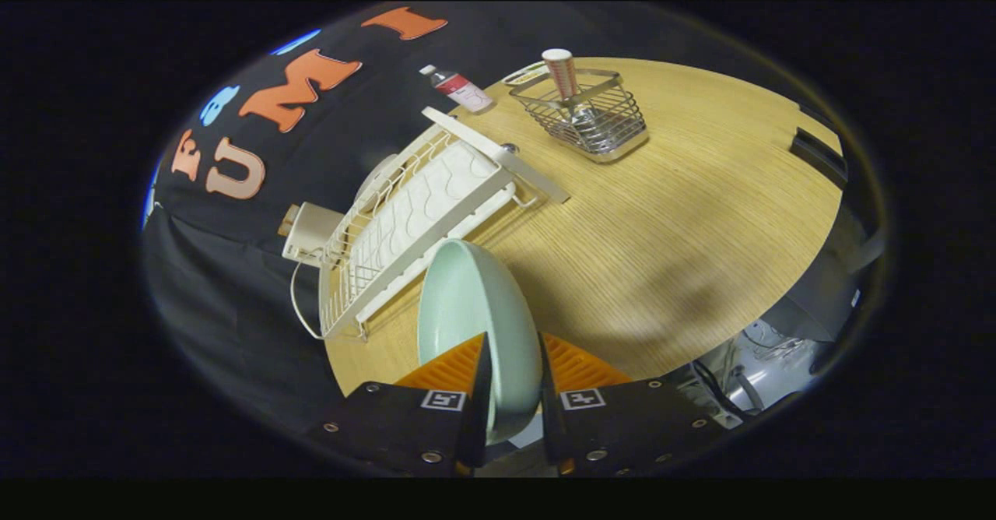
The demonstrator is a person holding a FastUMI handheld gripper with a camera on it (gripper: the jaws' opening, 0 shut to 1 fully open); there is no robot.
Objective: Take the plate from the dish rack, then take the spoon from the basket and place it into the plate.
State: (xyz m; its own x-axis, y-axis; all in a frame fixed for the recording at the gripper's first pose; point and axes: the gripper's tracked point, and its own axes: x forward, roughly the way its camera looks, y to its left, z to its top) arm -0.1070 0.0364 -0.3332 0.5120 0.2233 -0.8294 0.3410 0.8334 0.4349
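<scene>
Gripping a pale green plate (475, 310) on edge, the gripper (510, 380) has both fingers clamped across its rim, above the wooden table (661, 216). Left of the plate stands the white dish rack (412, 216); beyond it a small bottle (463, 88); right of the rack, the wire basket (591, 111), where any spoon cannot be made out. Held by so little rim, the plate looks liable to pivot or slip. Right of the table sits grey equipment (817, 302).
</scene>
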